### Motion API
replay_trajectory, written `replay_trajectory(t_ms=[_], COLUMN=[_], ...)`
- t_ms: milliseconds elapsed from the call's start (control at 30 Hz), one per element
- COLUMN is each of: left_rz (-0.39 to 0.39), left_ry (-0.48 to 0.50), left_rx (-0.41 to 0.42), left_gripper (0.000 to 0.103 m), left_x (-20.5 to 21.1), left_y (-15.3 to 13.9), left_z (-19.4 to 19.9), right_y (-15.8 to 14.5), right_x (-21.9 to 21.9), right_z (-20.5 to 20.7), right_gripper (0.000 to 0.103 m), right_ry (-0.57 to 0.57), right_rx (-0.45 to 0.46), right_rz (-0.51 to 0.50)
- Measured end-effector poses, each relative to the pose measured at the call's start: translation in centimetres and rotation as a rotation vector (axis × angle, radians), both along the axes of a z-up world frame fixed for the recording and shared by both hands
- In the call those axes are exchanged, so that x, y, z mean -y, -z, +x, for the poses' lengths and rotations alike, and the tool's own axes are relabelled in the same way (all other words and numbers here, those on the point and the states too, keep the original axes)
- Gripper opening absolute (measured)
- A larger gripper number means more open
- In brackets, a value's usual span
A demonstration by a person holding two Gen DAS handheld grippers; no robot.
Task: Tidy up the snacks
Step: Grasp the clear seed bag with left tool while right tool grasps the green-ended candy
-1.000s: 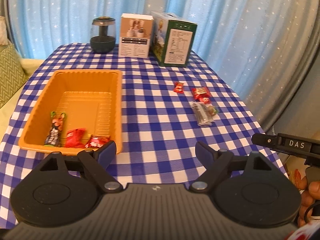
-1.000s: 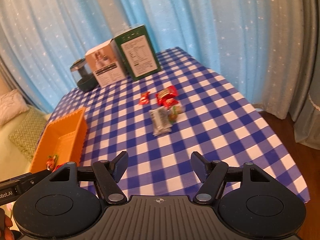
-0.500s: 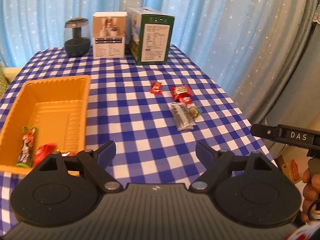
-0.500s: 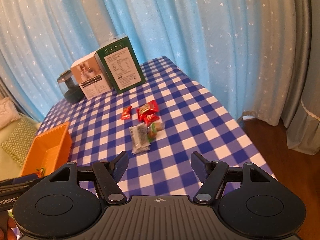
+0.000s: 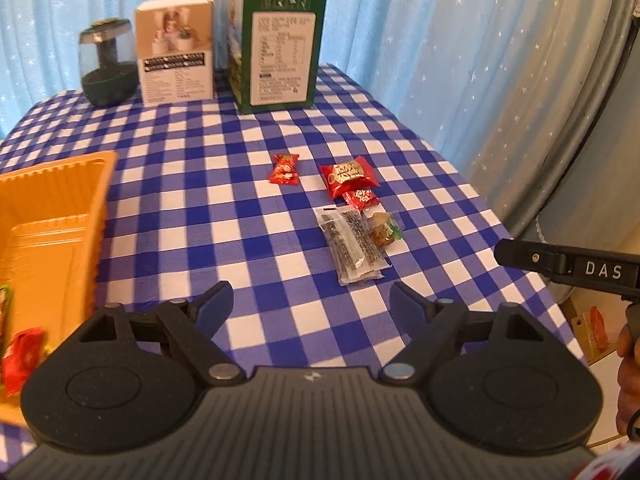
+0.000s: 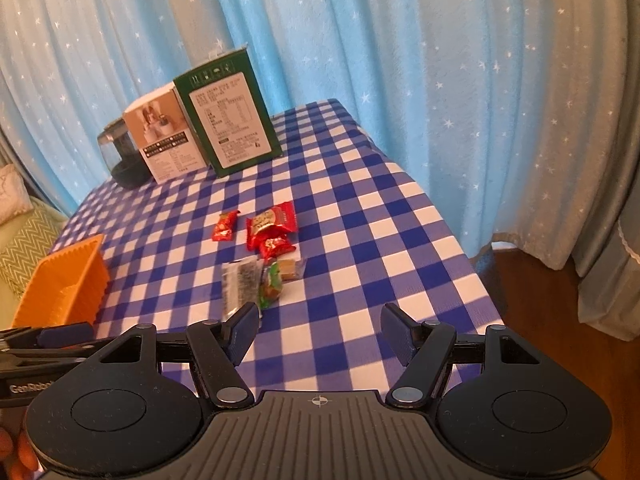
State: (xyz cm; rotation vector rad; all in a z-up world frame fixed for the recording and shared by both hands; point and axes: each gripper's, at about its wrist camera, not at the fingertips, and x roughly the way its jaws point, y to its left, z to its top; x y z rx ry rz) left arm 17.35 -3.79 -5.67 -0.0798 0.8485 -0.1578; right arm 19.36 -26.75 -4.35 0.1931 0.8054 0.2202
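Several loose snacks lie together on the blue checked tablecloth: a small red candy [image 5: 285, 168], a larger red packet [image 5: 350, 176], a clear packet with dark filling [image 5: 352, 244] and a brown-green candy [image 5: 382, 230]. My left gripper [image 5: 312, 294] hovers just short of the clear packet. Its jaws are closing, with only cloth between them. My right gripper [image 6: 320, 314] is open and holds nothing, and the clear packet [image 6: 242, 286] lies just past its left finger. The orange tray [image 5: 96, 208] at the left holds a red packet [image 5: 22, 354].
A green box [image 5: 276, 44], a white box [image 5: 176, 52] and a dark jar [image 5: 106, 64] stand along the table's far edge before a blue curtain. The table's right edge drops to a wooden floor [image 6: 532, 288]. A finger of the other gripper [image 5: 560, 268] reaches in from the right.
Both grippers have moved right and closer to the loose snacks. The orange tray has slid toward the left edge of both views. The left jaws stand slightly narrower.
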Motion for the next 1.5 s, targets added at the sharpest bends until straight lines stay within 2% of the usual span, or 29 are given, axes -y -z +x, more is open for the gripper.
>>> replay_trajectory(t_ms=[233,300,367,533,633,733,767,833,933,967,1067,1233,1500], left_rz=[-0.037,-0.037,-0.044,-0.07,-0.037,-0.009,-0.002,0.013,0.023,0.04,0.071,0.079,0.066], left_ry=[0.034,0.053,0.057,0.074,0.097,0.124,0.129,0.134,0.125,0.117,0.087,0.049,0.036], left_rx=[-0.002,0.002,-0.005,-0.019,-0.023,-0.038,-0.037,-0.033,-0.035,-0.033,-0.034,-0.035,-0.022], left_gripper=[0.075,0.066,0.061,0.058,0.055,0.047,0.041,0.037,0.035,0.035,0.035,0.035,0.04], left_x=[1.5,2.0,2.3,3.4,4.3,4.4,4.3,3.9,2.8,2.4,1.2,-0.5,-0.9], left_y=[2.9,3.6,4.3,5.5,6.2,7.0,7.1,7.2,7.2,7.1,7.0,7.0,7.0], left_z=[4.1,5.2,6.2,8.1,8.9,9.3,9.1,8.7,7.8,7.3,5.9,4.1,4.0], right_y=[2.2,2.8,3.3,4.4,4.9,5.3,5.3,5.5,5.7,5.7,5.9,6.4,7.9], right_x=[0.3,0.5,0.6,0.7,0.6,0.6,0.6,0.3,-0.6,-1.0,-2.4,-4.7,-7.7], right_z=[3.2,3.9,4.4,5.1,5.3,5.5,5.6,5.7,5.9,6.0,6.4,7.1,8.2], right_gripper=[0.068,0.068,0.067,0.067,0.067,0.067,0.067,0.067,0.065,0.06,0.054,0.052,0.052], right_ry=[-0.014,-0.005,0.011,0.029,0.043,0.039,0.035,0.024,-0.01,-0.025,-0.072,-0.132,-0.182], right_rx=[-0.019,-0.022,-0.028,-0.038,-0.047,-0.056,-0.057,-0.058,-0.055,-0.053,-0.049,-0.027,-0.006], right_rz=[-0.019,-0.021,-0.023,-0.015,-0.01,-0.009,-0.007,-0.001,0.007,0.009,0.01,-0.019,-0.153])
